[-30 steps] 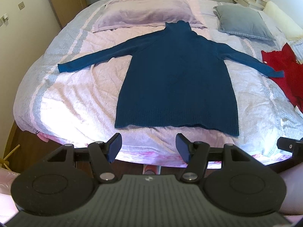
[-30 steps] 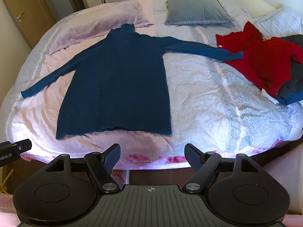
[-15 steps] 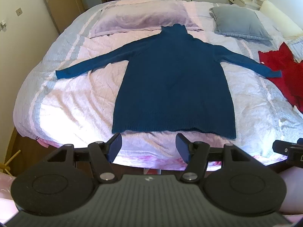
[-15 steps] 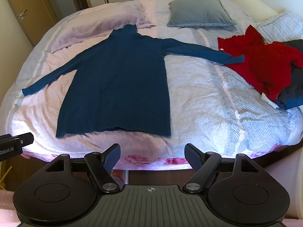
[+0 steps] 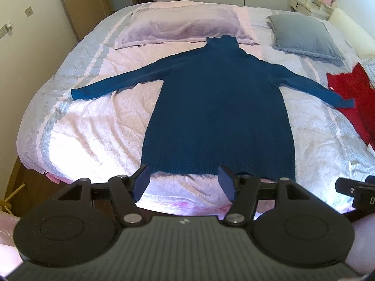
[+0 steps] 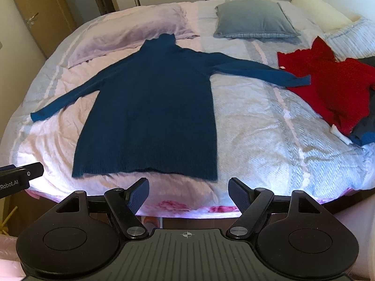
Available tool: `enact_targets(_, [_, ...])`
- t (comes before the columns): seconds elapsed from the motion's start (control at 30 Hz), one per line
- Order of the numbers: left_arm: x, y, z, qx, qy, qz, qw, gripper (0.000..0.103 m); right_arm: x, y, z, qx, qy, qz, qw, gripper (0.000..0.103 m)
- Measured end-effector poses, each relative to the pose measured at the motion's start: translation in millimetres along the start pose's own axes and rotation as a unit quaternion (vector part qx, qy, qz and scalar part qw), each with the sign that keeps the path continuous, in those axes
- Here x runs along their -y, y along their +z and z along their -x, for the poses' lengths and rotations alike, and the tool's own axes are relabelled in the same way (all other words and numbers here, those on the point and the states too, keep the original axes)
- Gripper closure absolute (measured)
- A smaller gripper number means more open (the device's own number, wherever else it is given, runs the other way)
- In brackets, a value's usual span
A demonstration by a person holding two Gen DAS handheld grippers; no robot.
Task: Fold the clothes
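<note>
the blue sweater (image 5: 218, 117) lies flat on the bed (image 5: 93, 135), soft and limp, best pinched at a cuff or hem corner, with left tool (image 5: 184, 183) and right tool (image 6: 188, 194) both wide and empty.

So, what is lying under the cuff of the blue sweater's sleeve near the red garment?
The cuff overlaps the red garment's edge; what the sleeve covers is hidden.

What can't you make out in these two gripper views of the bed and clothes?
- Red garment: left wrist view, cut off by the right edge.
- Dark garment: right wrist view, partly under the red one and cut by the edge; type unclear.
- Blue sweater hem: left wrist view, partly hidden behind the left gripper.
</note>
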State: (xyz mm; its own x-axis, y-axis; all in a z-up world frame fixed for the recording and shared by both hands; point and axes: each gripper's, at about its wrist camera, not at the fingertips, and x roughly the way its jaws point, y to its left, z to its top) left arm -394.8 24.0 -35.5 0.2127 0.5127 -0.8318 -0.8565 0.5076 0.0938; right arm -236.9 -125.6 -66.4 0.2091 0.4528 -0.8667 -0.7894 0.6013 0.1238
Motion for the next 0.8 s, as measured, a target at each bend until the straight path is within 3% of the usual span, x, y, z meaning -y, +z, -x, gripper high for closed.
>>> enact_targets(0.27, [-31,32,-39,0.004,-0.014,0.054,0.9984,0.042,0,30,-36,-0.019,0.007,-0.017,1.000,0.025])
enact_targets(0.4, [-56,61,-68,0.007,-0.022,0.095,0.9953,0.040,1,59,-56,-0.008,0.020,-0.035,0.999,0.025])
enact_targets(0.57, [-91,114,-113,0.010,-0.020,0.135,0.9906,0.039,-2,109,-77,0.036,0.033,-0.067,0.997,0.025])
enact_targets(0.73, [-137,173,-172,0.009,0.006,0.161,0.9868,0.038,-1,165,-106,0.113,0.060,-0.101,0.987,0.025])
enact_targets(0.8, [-159,194,-201,0.005,0.020,0.169,0.9854,0.038,1,187,-126,0.115,0.054,-0.117,0.985,0.025])
